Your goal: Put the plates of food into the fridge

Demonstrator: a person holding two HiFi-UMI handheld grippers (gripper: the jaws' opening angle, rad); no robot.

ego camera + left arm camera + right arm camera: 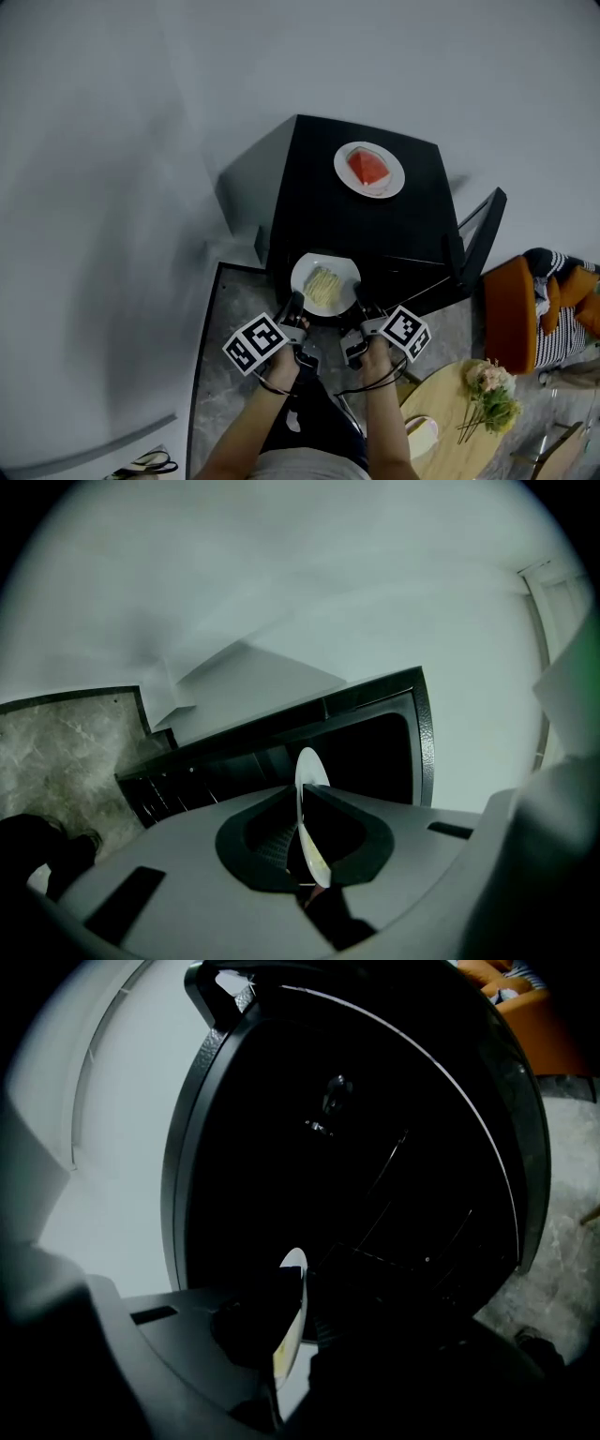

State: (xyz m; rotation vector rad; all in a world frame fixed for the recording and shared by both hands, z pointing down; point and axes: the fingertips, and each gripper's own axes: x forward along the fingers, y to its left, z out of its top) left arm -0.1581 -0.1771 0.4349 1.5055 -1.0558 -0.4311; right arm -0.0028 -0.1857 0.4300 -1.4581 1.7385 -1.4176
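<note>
A white plate of pale noodles [325, 285] is held level in front of the small black fridge [375, 225]. My left gripper [294, 307] is shut on the plate's near left rim, and my right gripper [361, 314] is shut on its near right rim. In the left gripper view the plate [309, 808] shows edge-on between the jaws; the right gripper view shows the plate [292, 1321] the same way. A second white plate with a red watermelon wedge [368, 169] rests on top of the fridge. The fridge door [478, 234] stands open to the right.
A grey wall lies behind and left of the fridge. An orange chair [511, 314] with striped cloth stands at the right. A round wooden table [450, 422] with flowers [492, 394] sits at the lower right. The floor is grey marble.
</note>
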